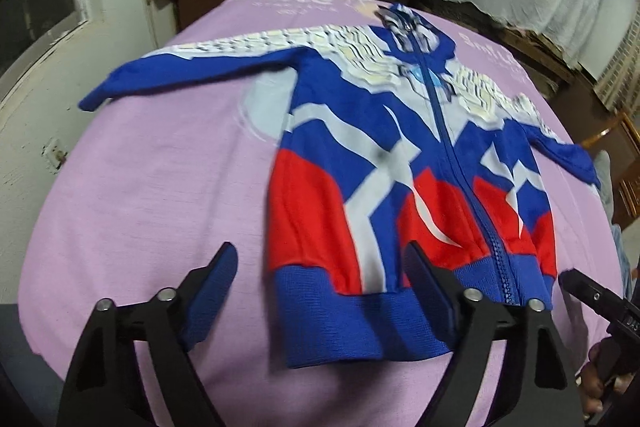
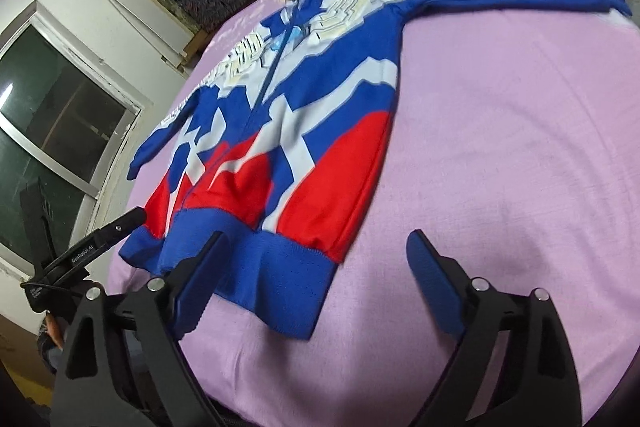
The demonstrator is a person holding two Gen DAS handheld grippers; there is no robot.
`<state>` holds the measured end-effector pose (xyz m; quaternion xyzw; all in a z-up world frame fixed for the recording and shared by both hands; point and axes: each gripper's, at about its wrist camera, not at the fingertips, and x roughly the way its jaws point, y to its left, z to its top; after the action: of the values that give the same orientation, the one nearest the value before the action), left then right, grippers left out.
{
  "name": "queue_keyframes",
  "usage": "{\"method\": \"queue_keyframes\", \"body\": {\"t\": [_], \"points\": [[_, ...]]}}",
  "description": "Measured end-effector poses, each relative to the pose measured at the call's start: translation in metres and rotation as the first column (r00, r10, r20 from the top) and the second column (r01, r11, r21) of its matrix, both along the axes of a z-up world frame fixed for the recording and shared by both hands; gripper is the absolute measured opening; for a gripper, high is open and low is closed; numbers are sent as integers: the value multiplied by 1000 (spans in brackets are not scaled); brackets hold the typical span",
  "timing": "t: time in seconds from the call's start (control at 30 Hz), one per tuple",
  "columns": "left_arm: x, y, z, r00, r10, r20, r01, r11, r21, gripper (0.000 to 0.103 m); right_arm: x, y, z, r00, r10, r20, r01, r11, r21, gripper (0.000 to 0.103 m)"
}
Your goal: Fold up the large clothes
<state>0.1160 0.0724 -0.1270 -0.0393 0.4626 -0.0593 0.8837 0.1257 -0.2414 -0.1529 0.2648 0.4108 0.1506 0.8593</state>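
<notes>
Lilac sheet; both grippers wide, empty.

Surface: a table covered by a lilac cloth with pale printed lettering at its far edge.
Lying on it: a zip-up jacket in blue, red and white, spread flat, front up, zip closed.
Sleeves: both stretched out sideways across the cloth.
Hem: the blue ribbed band lay nearest the cameras.
</notes>
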Motion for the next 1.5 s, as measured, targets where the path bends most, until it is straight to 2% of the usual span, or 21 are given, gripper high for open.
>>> {"method": "queue_keyframes", "body": {"t": [0.07, 0.13, 0.17, 0.2, 0.23, 0.27, 0.37, 0.43, 0.53, 0.6, 0.73, 0.83, 0.93, 1.03, 1.17, 1.27, 1.4, 1.5], "points": [[3, -3, -5, 1000, -7, -21, 7, 1000, -5, 70, -1, 4, 0, 1000, -3, 8, 3, 1000, -28, 88], [6, -4, -10, 999, -1, -38, 1, 1000, 0, 61, -1, 11, 0, 1000, 4, 20, -3, 999, -44, 82], [7, -4, -13, 999, 8, -44, -8, 1000, 10, 58, -1, 15, 0, 1000, 10, 23, -9, 998, -60, 72], [8, -4, -15, 999, 15, -49, -14, 1000, 19, 52, 1, 19, -2, 1000, 21, 20, -20, 997, -69, 55], [9, -3, -18, 998, 24, -56, -23, 999, 25, 46, 2, 20, -1, 1000, 7, 29, -5, 996, -89, 50], [10, -2, -18, 998, 25, -57, -24, 999, 23, 44, 4, 17, -3, 1000, 2, 23, 1, 994, -107, 26], [8, 2, -15, 999, 27, -46, -26, 1000, 13, 27, 3, -3, -4, 999, -23, 25, 23, 1000, 3, 14], [4, 1, -8, 999, 6, -33, -6, 1000, -2, 17, -4, -21, 6, 997, -46, 57, 45, 999, 11, 13], [-7, -10, -3, 998, -50, -31, 49, 998, -37, 16, -16, -43, 22, 994, -68, 80, 67, 998, 21, 12], [-15, -23, -5, 993, -106, -42, 104, 993, -55, 16, -22, -57, 29, 993, -90, 79, 90, 996, -6, 12], [-18, -33, -17, 991, -115, -66, 115, 993, -2, 16, -19, -55, 11, 997, -74, 1, 74, 995, -63, 13], [-17, -24, -16, 991, -116, -70, 114, 993, -30, 16, -19, -52, -5, 996, -77, -43, 73, 993, -88, 13], [-16, -16, -11, 990, -123, -70, 120, 992, -44, 18, -17, -57, -2, 996, -68, -55, 65, 997, -52, 22], [-18, -11, -1, 991, -123, -47, 121, 992, -39, 24, -20, -78, 11, 993, -116, -13, 115, 993, -34, 30], [-19, -10, 20, 995, -95, 33, 95, 995, 19, 27, 1, -110, 25, 982, -191, 8, 191, 981, 32, 31], [-9, -21, 32, 991, -114, 63, 112, 993, 45, 30, 17, -110, 25, 985, -175, 0, 175, 983, 54, 31], [30, -48, 37, 986, -154, 68, 148, 986, 82, 30, 61, -72, 32, 999, -38, 12, 38, 999, 28, 31], [68, -68, 31, 980, -194, 39, 191, 979, 69, 32, 95, -50, 27, 998, 50, -23, -49, 998, 40, 31]]}}
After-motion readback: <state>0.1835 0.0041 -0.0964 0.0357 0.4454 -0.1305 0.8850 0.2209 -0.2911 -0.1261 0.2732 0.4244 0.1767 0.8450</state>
